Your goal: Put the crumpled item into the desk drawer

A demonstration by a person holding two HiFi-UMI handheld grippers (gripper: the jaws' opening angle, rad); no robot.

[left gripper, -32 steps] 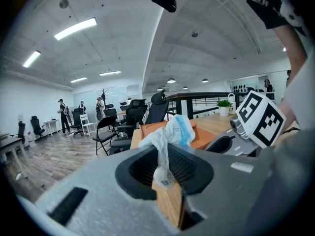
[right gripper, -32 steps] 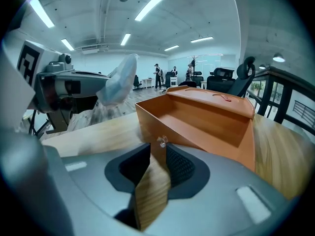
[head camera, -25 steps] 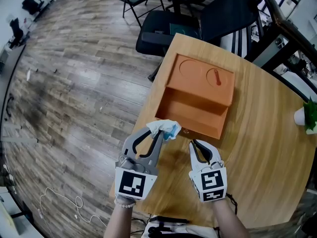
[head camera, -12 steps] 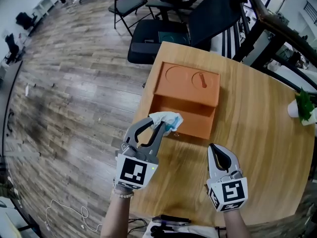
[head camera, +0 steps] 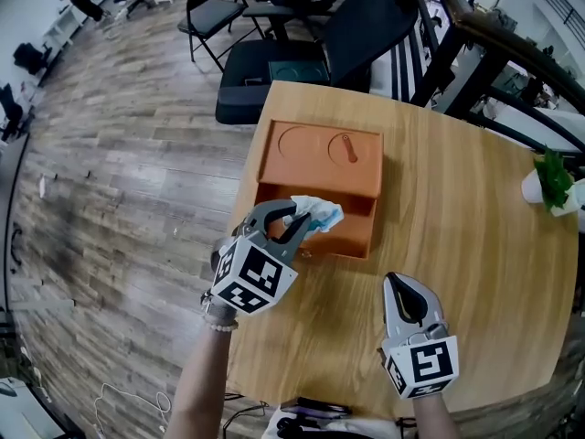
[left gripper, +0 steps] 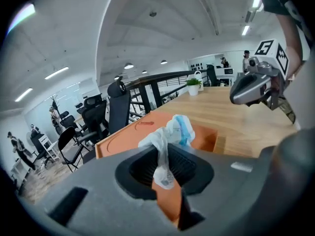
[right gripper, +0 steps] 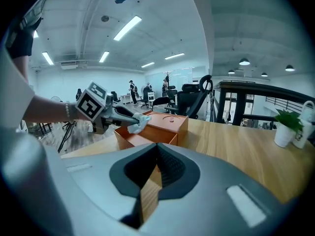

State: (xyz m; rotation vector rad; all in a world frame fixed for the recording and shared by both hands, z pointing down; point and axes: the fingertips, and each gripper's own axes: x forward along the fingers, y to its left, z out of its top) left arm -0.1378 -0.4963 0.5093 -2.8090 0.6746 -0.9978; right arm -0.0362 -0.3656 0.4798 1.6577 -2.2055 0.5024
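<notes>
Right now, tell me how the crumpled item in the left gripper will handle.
Probably floppy: the crumpled item droops in folds from the left gripper. Likely very light, since a thin pinch carries it. It should drop limply into the drawer, not roll.

Overhead, two low views; common desk (head camera: 475, 245)

I'm in an open-plan office here, black swivel chairs (head camera: 274, 62) behind my counter (head camera: 484, 273), plank floor (head camera: 119, 181) all round, strip lights (right gripper: 127, 27) overhead, people (right gripper: 133, 91) standing far off.

Left gripper (head camera: 306, 219) clamped, angled down; right gripper (head camera: 399, 283) just closed, empty.
</notes>
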